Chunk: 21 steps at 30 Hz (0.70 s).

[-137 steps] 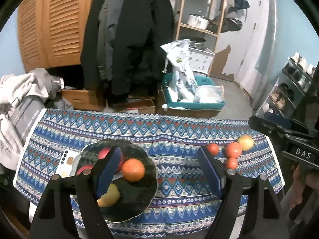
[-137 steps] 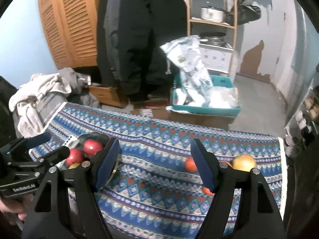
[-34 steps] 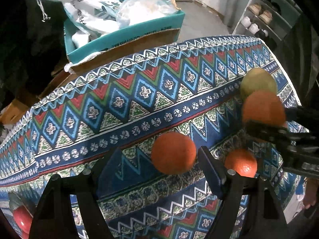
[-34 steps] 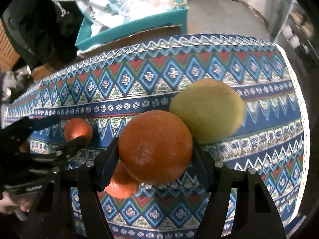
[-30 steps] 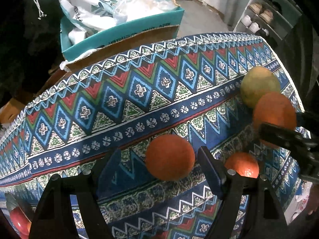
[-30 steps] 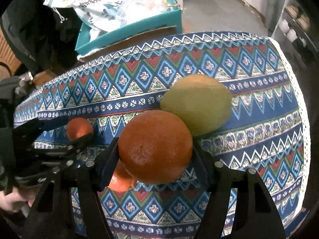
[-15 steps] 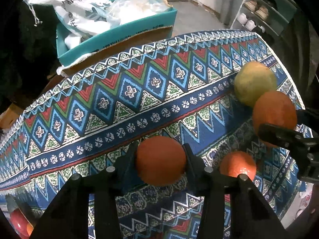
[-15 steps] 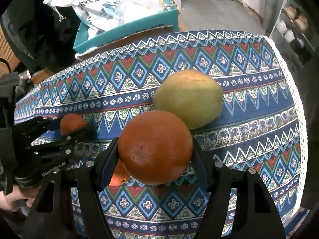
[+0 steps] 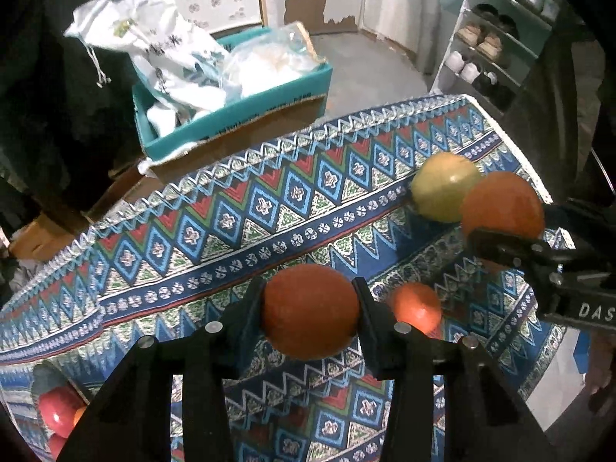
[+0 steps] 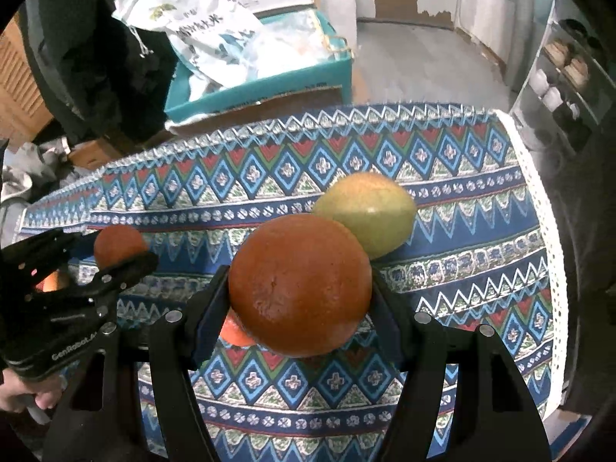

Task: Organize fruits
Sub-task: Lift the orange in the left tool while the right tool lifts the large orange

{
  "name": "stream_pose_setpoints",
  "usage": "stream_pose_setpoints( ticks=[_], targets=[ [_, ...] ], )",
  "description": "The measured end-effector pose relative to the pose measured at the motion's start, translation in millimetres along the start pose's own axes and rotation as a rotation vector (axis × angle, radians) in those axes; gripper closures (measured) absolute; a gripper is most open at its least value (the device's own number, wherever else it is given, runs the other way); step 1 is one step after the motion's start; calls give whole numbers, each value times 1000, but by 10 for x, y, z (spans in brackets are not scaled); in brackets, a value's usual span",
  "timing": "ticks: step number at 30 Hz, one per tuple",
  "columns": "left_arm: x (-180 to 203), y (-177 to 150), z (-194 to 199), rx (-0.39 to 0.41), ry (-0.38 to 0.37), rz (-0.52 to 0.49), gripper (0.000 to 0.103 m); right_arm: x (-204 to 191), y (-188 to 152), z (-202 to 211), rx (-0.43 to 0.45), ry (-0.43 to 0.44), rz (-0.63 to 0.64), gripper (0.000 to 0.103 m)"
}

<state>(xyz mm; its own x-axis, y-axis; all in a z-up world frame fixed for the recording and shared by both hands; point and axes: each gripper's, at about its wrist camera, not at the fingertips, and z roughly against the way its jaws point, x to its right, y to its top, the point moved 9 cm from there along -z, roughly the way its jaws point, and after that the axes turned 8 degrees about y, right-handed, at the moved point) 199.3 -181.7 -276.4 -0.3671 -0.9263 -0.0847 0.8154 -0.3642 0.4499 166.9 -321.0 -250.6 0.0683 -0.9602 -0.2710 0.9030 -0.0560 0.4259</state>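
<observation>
My left gripper [image 9: 310, 315] is shut on an orange [image 9: 311, 310] and holds it over the patterned tablecloth [image 9: 231, 223]. My right gripper [image 10: 298, 288] is shut on a larger orange [image 10: 300, 285]; it also shows in the left wrist view [image 9: 502, 206]. A yellow-green fruit [image 10: 365, 211] lies on the cloth just behind the right gripper. A small orange [image 9: 415, 308] lies on the cloth between the two grippers. Red fruits [image 9: 57, 415] on a dark plate show at the lower left of the left wrist view.
A teal box [image 9: 235, 115] with white bags stands on the floor beyond the table's far edge. A shoe rack [image 9: 496, 46] stands at the right. The cloth's right edge [image 10: 539, 200] is close to the fruits.
My left gripper has closed on the orange and lifted it a little. My right gripper still holds its orange and has risen slightly from the cloth.
</observation>
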Motion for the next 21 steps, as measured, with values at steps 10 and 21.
stream_pose_setpoints(
  ticks=[10,21],
  targets=[
    [-63,-38,538,65,-22,49,58,-265,64,279,49,1,57,35],
    [-285,-98,1034,136,-10,86,58,-682,166,622,113,26,145,35]
  ],
)
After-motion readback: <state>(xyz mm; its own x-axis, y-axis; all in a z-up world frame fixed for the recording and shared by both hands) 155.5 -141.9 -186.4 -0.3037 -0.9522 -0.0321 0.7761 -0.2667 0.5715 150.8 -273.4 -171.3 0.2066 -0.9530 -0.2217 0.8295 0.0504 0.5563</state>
